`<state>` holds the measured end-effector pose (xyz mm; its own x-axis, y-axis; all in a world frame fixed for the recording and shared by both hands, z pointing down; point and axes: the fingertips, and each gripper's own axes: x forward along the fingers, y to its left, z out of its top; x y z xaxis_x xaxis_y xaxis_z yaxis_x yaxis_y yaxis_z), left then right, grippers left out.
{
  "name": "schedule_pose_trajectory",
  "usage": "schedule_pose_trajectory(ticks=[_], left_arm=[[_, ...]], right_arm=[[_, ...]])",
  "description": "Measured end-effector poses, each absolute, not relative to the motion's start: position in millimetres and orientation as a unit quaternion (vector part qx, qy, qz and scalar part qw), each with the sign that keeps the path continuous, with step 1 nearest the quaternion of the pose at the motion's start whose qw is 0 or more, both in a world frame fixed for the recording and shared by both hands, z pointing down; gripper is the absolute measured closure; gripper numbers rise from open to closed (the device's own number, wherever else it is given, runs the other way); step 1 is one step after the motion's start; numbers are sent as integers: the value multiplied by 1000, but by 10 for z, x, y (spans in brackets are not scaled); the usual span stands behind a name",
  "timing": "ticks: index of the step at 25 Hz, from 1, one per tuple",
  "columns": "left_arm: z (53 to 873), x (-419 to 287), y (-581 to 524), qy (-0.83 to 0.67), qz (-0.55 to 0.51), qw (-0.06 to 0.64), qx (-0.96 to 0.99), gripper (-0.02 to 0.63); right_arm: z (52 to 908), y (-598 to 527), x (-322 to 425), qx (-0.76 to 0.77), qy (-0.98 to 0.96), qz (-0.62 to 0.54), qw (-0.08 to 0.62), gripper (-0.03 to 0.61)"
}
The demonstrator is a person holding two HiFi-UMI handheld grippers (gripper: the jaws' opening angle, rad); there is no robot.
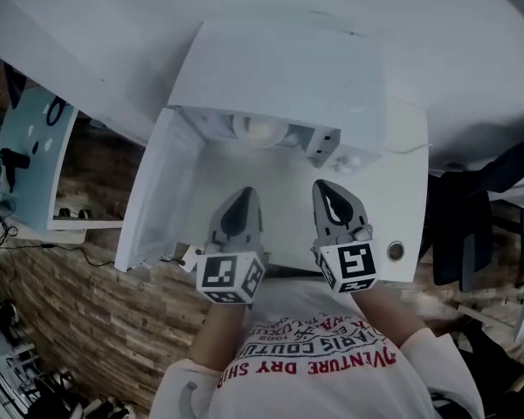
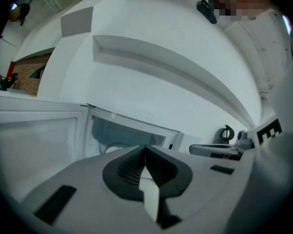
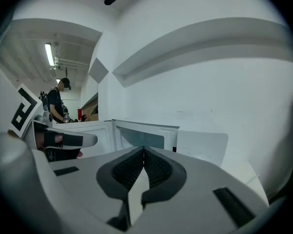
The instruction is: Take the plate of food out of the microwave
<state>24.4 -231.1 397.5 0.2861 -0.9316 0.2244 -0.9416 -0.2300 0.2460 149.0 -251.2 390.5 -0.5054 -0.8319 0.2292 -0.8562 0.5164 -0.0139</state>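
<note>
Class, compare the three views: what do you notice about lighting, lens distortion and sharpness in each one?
Head view: dim overall, corners darkened, the microwave bowed by the wide lens. Left gripper view: the straight wall ledge bends into an arc, and the near left claw looks slightly soft. Right gripper view: brighter, a ceiling strip light glares, and the rim falls to black.

White microwave (image 1: 279, 68) upright, door (image 1: 157, 195) swung fully open to left. Pale round plate (image 1: 260, 131) sits inside cavity, toward back; food indistinct.
</note>
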Motion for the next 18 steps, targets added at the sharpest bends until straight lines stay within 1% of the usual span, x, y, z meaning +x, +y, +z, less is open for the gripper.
schedule_pose_trajectory(ticks=[6, 11, 16, 17, 18], left_arm=[[4234, 137, -2549, -616, -11, 226, 755, 604], [4612, -14, -2795, -599, -59, 321, 731, 604], [4949, -130, -3067, -577, -113, 393, 707, 603], [5015, -151, -3119, -572, -129, 410, 698, 595], [5085, -169, -3166, -567, -144, 428, 689, 570]], right_arm=[[4075, -2835, 1487, 476, -869, 79, 113, 566], [4220, -2977, 1309, 468, -870, 83, 130, 566], [4381, -3175, 1165, 475, -866, 78, 136, 566], [4425, -3215, 1149, 479, -863, 80, 138, 566], [4469, -3248, 1135, 482, -861, 83, 140, 566]])
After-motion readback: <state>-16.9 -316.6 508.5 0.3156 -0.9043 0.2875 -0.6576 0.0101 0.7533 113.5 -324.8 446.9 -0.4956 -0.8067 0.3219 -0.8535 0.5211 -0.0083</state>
